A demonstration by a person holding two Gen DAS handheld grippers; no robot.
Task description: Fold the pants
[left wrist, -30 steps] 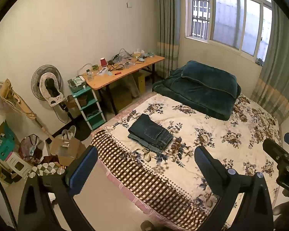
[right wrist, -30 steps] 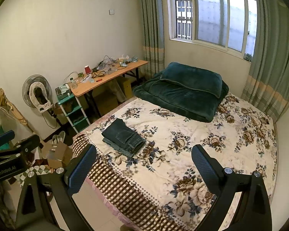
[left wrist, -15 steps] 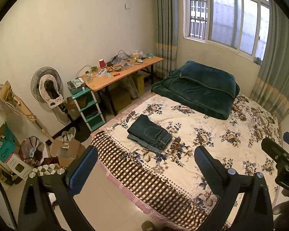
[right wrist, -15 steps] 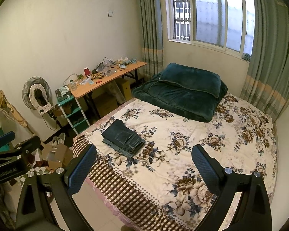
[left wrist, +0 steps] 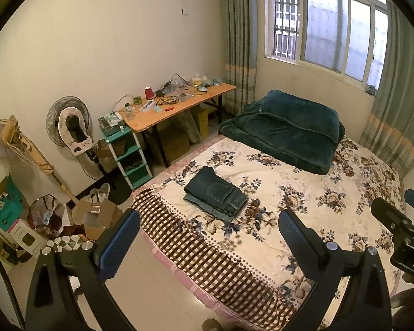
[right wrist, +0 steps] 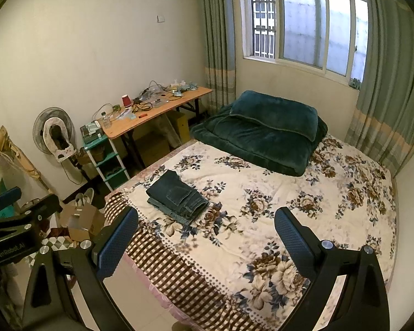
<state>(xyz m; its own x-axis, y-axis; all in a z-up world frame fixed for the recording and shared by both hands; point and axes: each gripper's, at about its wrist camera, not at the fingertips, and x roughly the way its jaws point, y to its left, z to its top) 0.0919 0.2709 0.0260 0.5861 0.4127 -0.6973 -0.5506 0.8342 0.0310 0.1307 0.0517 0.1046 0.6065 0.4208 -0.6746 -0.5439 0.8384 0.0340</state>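
Left wrist view is showing my left gripper (left wrist: 207, 237) and right gripper (right wrist: 204, 234) both spread wide, gripping nothing, hanging well behind the folded pants (left wrist: 215, 194), so I am judging it best to leave the stack undisturbed.

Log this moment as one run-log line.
pants: folded on bed | left gripper: open, empty | right gripper: open, empty
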